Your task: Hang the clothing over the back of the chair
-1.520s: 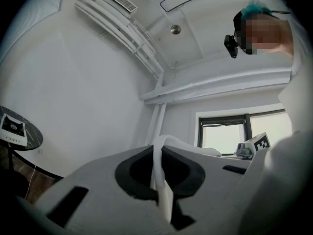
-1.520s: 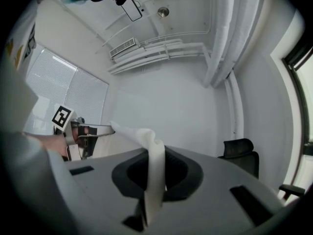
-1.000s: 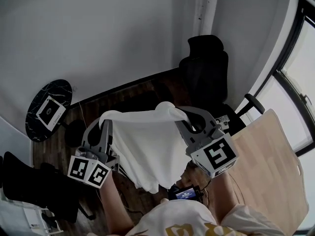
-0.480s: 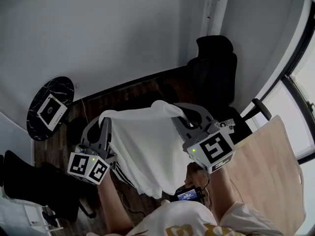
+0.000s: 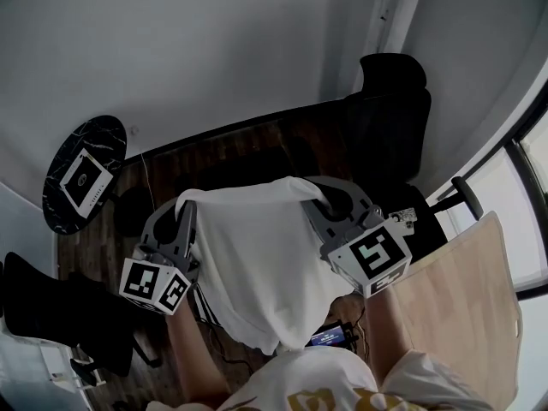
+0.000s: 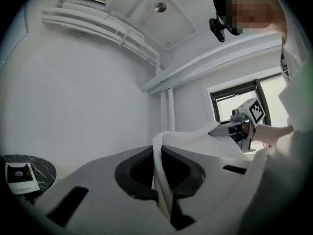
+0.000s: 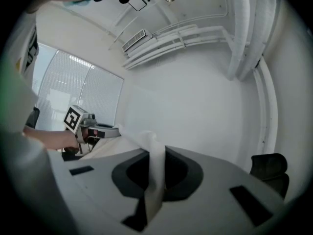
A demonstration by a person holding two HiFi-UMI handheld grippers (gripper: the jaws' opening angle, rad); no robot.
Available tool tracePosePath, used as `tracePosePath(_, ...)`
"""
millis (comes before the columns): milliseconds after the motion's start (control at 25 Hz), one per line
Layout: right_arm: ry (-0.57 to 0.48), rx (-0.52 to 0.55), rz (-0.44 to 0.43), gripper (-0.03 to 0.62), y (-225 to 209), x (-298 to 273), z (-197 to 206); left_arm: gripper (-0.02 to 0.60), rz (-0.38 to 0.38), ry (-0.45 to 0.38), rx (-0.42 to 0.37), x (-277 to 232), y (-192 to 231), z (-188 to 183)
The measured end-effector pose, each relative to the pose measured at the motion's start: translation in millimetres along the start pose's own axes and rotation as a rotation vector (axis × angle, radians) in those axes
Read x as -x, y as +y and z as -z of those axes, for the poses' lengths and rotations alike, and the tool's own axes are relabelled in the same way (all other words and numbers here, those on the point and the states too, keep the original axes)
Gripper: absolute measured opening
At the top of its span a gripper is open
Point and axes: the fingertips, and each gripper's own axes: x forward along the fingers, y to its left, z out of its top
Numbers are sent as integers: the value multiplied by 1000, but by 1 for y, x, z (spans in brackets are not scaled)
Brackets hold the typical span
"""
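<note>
Clothing [image 5: 257, 264] is held spread, left gripper [image 5: 183, 211] and right gripper [image 5: 315, 205] jaws clamped on thin edge folds; slippage is risked before the chair [image 5: 390, 122] is reached.

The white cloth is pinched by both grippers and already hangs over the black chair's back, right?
Not quite. Both the left gripper and the right gripper pinch the white cloth, but it hangs in the air between them; the black chair stands beyond it. The head view shows this.
</note>
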Motion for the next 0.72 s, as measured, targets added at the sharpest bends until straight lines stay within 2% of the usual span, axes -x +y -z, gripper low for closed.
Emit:
tracePosePath(240, 30, 28, -75, 20, -3, -26, 21, 25, 17, 54, -92, -16, 16, 32)
tracePosePath(400, 48, 35, -128, 21, -9, -41, 39, 25, 21, 104, -92, -29, 24, 58)
tracePosePath(720, 111, 57, -213, 21, -22, -70, 86, 25, 30, 224, -142, -50, 36, 102)
